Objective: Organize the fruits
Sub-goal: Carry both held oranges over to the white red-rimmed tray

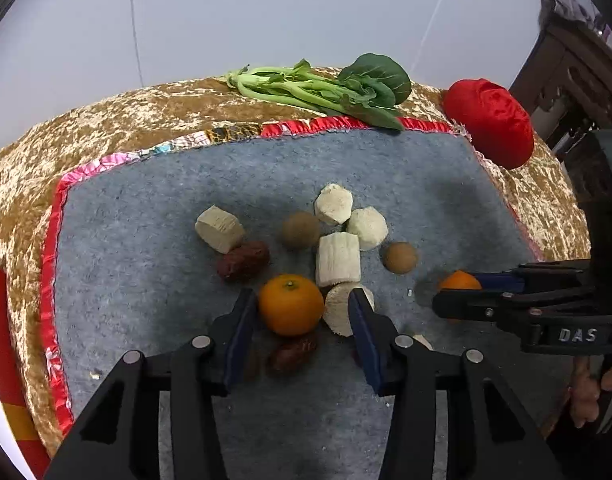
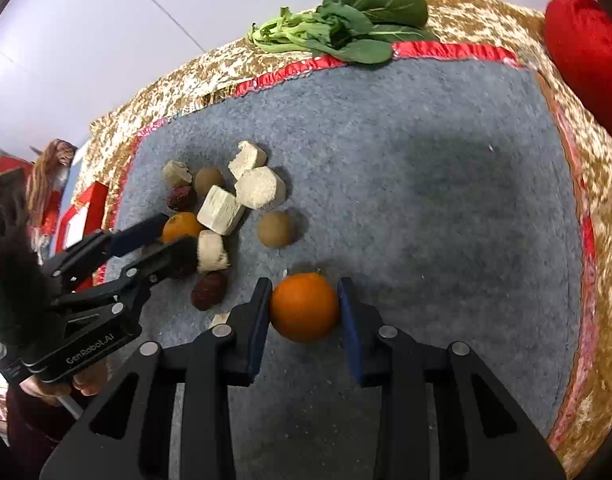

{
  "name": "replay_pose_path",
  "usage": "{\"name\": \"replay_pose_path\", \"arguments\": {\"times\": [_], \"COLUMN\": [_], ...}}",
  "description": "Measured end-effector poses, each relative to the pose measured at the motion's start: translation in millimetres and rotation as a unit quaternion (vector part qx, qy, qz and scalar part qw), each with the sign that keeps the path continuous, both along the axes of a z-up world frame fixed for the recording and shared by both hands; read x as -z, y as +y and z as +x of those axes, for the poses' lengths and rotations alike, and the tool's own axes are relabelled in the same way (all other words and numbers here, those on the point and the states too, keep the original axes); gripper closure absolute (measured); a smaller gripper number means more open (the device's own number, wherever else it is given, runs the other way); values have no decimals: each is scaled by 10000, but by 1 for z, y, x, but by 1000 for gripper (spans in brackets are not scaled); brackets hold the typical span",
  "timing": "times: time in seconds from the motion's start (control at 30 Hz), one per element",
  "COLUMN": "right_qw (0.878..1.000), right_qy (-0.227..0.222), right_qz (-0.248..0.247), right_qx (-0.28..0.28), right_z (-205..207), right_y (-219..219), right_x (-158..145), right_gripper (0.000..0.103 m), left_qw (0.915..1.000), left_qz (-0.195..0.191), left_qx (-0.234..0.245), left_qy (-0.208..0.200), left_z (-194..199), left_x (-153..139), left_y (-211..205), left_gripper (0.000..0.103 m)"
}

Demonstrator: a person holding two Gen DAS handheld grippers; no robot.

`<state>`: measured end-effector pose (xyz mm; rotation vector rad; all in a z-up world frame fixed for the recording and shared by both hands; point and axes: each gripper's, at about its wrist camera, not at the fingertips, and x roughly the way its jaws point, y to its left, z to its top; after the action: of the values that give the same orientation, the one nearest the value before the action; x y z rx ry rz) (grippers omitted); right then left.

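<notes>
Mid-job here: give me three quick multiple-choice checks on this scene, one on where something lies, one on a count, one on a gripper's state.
1. Where does the leafy green vegetable bunch lie?
A. at the far edge of the grey felt mat
B. between the left gripper's fingers
C. on the red satin cushion

2. How many round orange tangerines show?
A. one
B. two
C. four

3. What is the right gripper doing?
A. shut on nothing
B. pointing off the table
C. straddling a tangerine, jaws open

Answers: 1 A, its leaves overlap the mat's red trim. 2 B, one sits at each gripper; the other is at the left gripper. 3 C, a gap shows beside one finger.
</notes>
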<state>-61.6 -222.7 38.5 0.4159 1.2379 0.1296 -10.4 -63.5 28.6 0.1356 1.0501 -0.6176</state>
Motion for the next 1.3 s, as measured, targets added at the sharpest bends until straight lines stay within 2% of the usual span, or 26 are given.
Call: {"name": "replay_pose_path", "arguments": {"times": [0.23,0.3,0.37,0.43,0.6,0.83,1.0,1.2,1.3], "right_qw": [9999,9998,9995,9986,9979,9978,9985,9991,9993], "right_qy": [-25,-30,-52,-86,-274,-91,279,340,314], "right_qz": [102,172,287,487,557,646,468,129,83], "right_qx": [15,69,131,160,164,144,66,-214,-180], "right_z": [-7,-7,-6,-7,-15,-11,-3,2,-1], "right_y": [-3,-5,-4,-7,-10,-4,3,14,15], "right_x": [1,1,0,-2,-16,-9,7,8,3], "right_gripper": [68,68,68,68,68,68,68,68,68], "left_qw": [9995,9993,9992,9990,9995,9994,9994,9994,9995], "left_qz": [-285,-340,-357,-413,-216,95,-51,-35,-76], "left_qx": [34,-2,-41,2,211,319,331,352,268], "left_qy": [87,141,167,182,37,-25,116,43,-173], "left_z": [2,3,3,2,-7,-3,2,-4,-15], "left_x": [2,2,3,2,-2,3,8,5,-12], "left_y": [5,9,15,19,19,8,8,9,23], "left_gripper": [58,63,71,71,70,68,69,73,73]}}
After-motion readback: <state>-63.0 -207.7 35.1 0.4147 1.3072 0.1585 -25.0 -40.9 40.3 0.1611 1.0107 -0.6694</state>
